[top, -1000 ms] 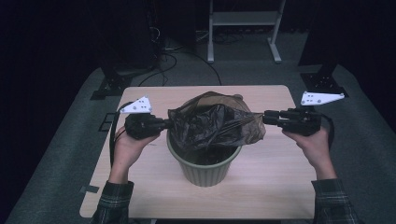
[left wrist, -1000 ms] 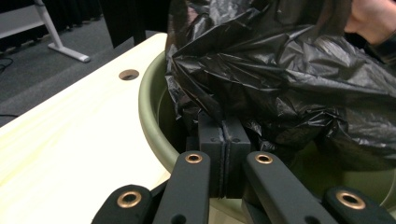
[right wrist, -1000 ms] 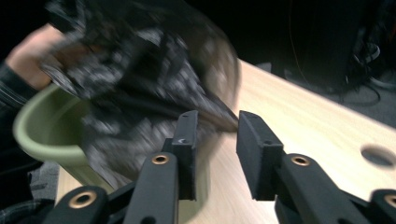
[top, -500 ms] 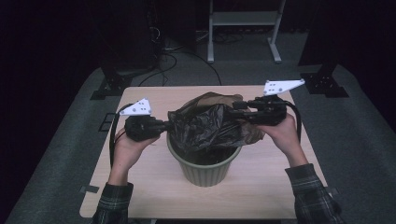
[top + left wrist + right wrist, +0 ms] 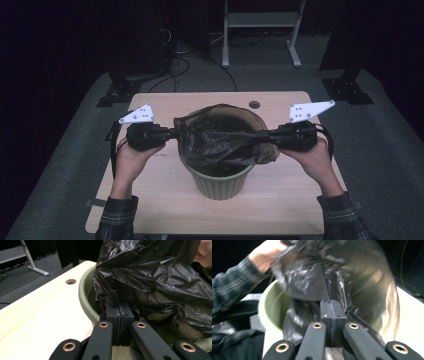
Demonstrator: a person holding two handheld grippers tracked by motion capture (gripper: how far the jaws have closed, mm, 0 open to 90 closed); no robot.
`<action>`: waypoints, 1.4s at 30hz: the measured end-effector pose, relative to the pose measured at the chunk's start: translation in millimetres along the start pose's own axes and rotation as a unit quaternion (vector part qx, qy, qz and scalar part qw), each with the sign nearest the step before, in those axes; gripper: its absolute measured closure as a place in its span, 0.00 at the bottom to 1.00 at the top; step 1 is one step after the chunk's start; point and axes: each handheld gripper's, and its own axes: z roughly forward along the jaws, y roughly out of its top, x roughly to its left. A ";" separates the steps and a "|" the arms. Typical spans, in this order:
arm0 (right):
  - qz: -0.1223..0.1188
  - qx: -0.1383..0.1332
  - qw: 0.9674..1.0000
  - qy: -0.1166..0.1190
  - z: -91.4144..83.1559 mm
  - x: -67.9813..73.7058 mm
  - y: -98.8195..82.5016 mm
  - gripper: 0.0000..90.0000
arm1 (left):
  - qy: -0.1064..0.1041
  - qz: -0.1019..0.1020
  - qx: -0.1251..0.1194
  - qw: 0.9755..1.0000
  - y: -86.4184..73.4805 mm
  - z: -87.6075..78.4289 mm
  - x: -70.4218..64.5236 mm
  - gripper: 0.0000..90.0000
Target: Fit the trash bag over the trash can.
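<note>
An olive-green bin (image 5: 218,183) stands mid-table with a black plastic bag (image 5: 220,139) draped in and over its mouth. My left gripper (image 5: 175,134) lies level at the bin's left rim, shut on the bag's edge. In the left gripper view its jaws (image 5: 120,307) pinch the film (image 5: 155,277) just above the rim (image 5: 83,295). My right gripper (image 5: 265,136) is at the right rim and has just closed on the bag's other edge. In the blurred right gripper view, film (image 5: 304,282) is clamped at its tips (image 5: 331,303).
The bin sits on a light wooden table (image 5: 285,200) with a cable hole (image 5: 254,105) at the back. A white metal stand (image 5: 260,30) and cables lie on the dark floor behind. Both forearms come in from the near edge.
The right gripper went in toward the bag's middle, then drew back to the right with the bag's edge, stretching the film across the bin. The left gripper stayed put.
</note>
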 end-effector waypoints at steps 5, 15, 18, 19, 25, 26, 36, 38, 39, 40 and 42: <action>-0.010 0.008 1.000 0.012 -8.0 22.2 -15.5 1.00 | 0.009 -0.004 0.001 1.000 -2.3 -2.5 2.9 0.99; 0.006 -0.003 1.000 0.011 -34.6 31.2 -45.3 1.00 | 0.030 -0.024 0.003 0.999 -14.6 -11.9 12.0 0.99; 0.007 0.000 1.000 0.013 -35.7 33.1 -49.1 1.00 | 0.032 -0.023 -0.007 0.999 -14.3 -12.1 11.4 0.85; 0.005 -0.002 1.000 0.011 -35.4 33.5 -48.5 0.95 | 0.029 -0.022 -0.009 0.999 -12.8 -13.4 10.6 0.81; -0.001 -0.007 1.000 0.008 -33.5 30.9 -38.9 1.00 | 0.033 -0.002 -0.052 0.998 1.3 -28.4 -0.9 0.33; 0.000 -0.006 1.000 0.009 -32.1 29.7 -37.9 1.00 | 0.030 0.003 -0.058 0.998 4.2 -30.7 -3.9 0.28; 0.005 -0.006 1.000 -0.004 -24.5 22.5 -34.1 1.00 | 0.015 0.017 -0.070 0.997 21.0 -38.1 -11.2 0.20; 0.007 -0.005 1.000 -0.005 -25.1 21.0 -34.5 1.00 | 0.005 0.022 -0.084 0.996 24.1 -40.0 -14.0 0.20; 0.007 -0.004 1.000 -0.007 -24.8 20.5 -34.5 1.00 | -0.002 0.026 -0.090 0.996 27.5 -40.8 -16.4 0.20; 0.007 -0.003 1.000 -0.007 -24.2 19.6 -34.3 1.00 | -0.003 0.028 -0.092 0.995 29.1 -41.1 -17.6 0.20; 0.008 -0.004 1.000 -0.007 -23.2 19.0 -34.0 1.00 | -0.006 0.041 -0.096 0.995 38.9 -41.0 -22.6 0.20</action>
